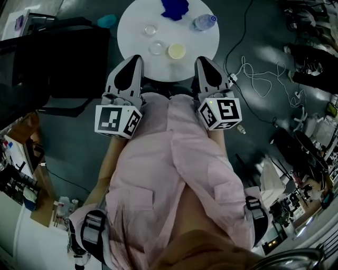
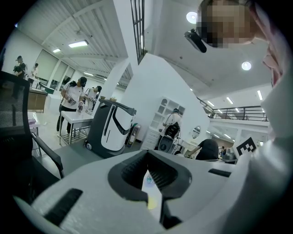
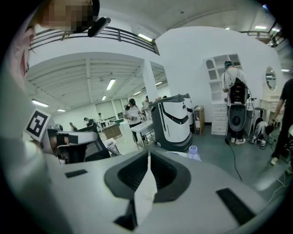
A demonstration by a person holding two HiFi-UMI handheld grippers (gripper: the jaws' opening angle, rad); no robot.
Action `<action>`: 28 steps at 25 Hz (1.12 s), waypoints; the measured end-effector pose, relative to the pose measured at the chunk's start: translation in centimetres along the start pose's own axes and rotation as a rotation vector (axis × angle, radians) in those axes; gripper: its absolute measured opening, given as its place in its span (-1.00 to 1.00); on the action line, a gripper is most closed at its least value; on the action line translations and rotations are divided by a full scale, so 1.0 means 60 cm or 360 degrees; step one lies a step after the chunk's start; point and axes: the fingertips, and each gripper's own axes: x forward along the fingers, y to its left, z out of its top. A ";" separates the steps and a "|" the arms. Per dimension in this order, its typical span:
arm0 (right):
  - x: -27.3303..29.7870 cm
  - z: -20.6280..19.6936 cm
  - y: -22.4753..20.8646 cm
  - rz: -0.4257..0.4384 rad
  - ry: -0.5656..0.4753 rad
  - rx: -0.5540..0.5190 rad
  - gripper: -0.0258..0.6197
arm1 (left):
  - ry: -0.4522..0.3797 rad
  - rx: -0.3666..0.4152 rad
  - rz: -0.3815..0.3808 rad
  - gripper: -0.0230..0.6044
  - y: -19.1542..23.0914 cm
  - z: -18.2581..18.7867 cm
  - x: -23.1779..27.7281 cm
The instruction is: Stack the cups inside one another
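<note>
A round white table [image 1: 207, 48] stands on a grey floor [image 1: 248, 31]. At the table's far edge lies a crumpled blue thing [image 1: 175, 8]. A clear water bottle [image 1: 204, 22] with a blue cap lies on its side on the table, just right of the blue thing. A teal thing [image 1: 107, 21] shows just off the table's left edge. Dark furniture [image 1: 58, 58] fills the space left of the table. A white cable [image 1: 259, 79] loops over the floor right of the table. Beyond the table stands a white-and-black machine [image 3: 174, 121], with white shelves [image 3: 219, 68] and a round mirror [image 3: 270, 78] further off. People [image 2: 75, 98] stand at a work table well behind the machine.
</note>
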 end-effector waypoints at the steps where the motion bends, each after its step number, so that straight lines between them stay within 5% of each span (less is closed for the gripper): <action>1: -0.001 0.001 -0.003 0.0005 -0.0001 0.0000 -0.81 | 0.0000 0.0006 0.0002 -0.88 -0.004 0.000 0.001; 14: 0.008 0.003 -0.026 0.0034 -0.0021 -0.0029 -0.81 | -0.0002 0.0002 0.0137 -0.88 0.021 -0.001 -0.005; 28: 0.091 -0.048 -0.071 0.0027 0.0183 0.0007 -0.80 | -0.0032 0.0013 0.0129 -0.88 0.015 0.009 0.009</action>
